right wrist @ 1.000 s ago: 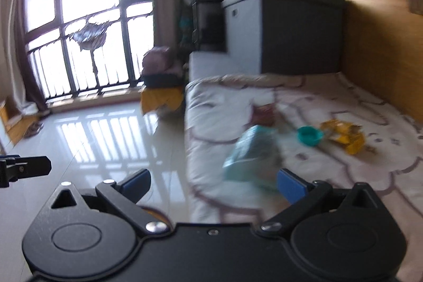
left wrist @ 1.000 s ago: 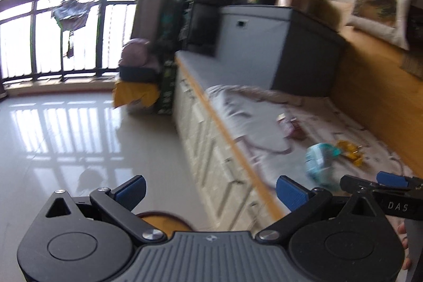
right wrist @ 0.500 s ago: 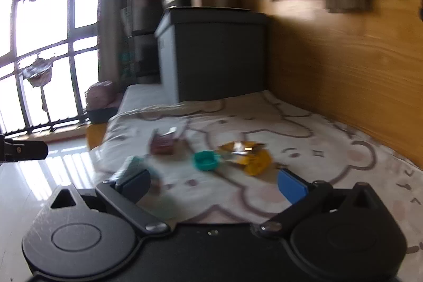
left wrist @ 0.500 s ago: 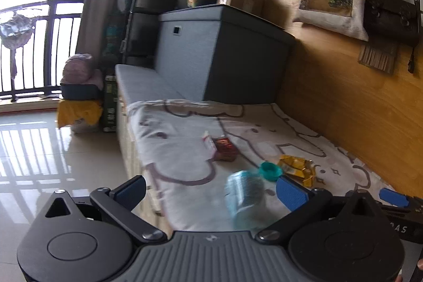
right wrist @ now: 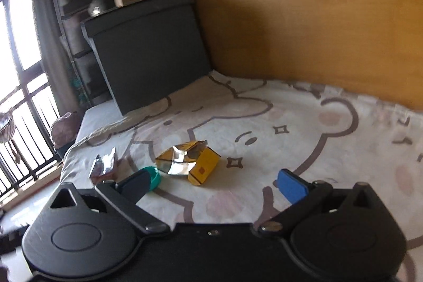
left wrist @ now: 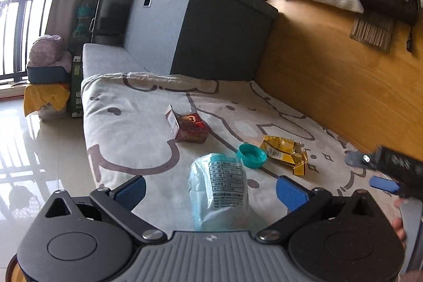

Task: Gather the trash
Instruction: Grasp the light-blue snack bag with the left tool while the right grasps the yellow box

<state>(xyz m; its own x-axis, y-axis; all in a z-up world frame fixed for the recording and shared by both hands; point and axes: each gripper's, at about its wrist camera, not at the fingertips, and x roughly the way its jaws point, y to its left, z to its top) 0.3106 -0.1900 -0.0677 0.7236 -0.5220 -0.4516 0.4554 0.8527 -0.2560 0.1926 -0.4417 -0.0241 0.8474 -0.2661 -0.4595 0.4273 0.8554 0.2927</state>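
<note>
You are facing a low bed covered by a cream bear-print sheet point(left wrist: 137, 128). Near its middle lie a dark red cardboard carton point(left wrist: 189, 127), a teal plastic cap point(left wrist: 251, 155) and a crumpled yellow foil wrapper point(left wrist: 284, 153). A pale blue plastic packet point(left wrist: 219, 186) lies closer to the near edge. A dark grey storage box point(left wrist: 206, 25) seems to stand on the far end.

Lying scattered mid-blanket point(left wrist: 127, 128): pale blue packet point(left wrist: 219, 186) nearest, teal cap point(left wrist: 251, 155) and yellow wrapper point(left wrist: 285, 152) just right, red box point(left wrist: 189, 127) farther. Leaving bare fabric between them and along the left edge. Blocking the far end: grey storage box point(left wrist: 201, 25); walling the right: wooden panel point(left wrist: 343, 65).
</note>
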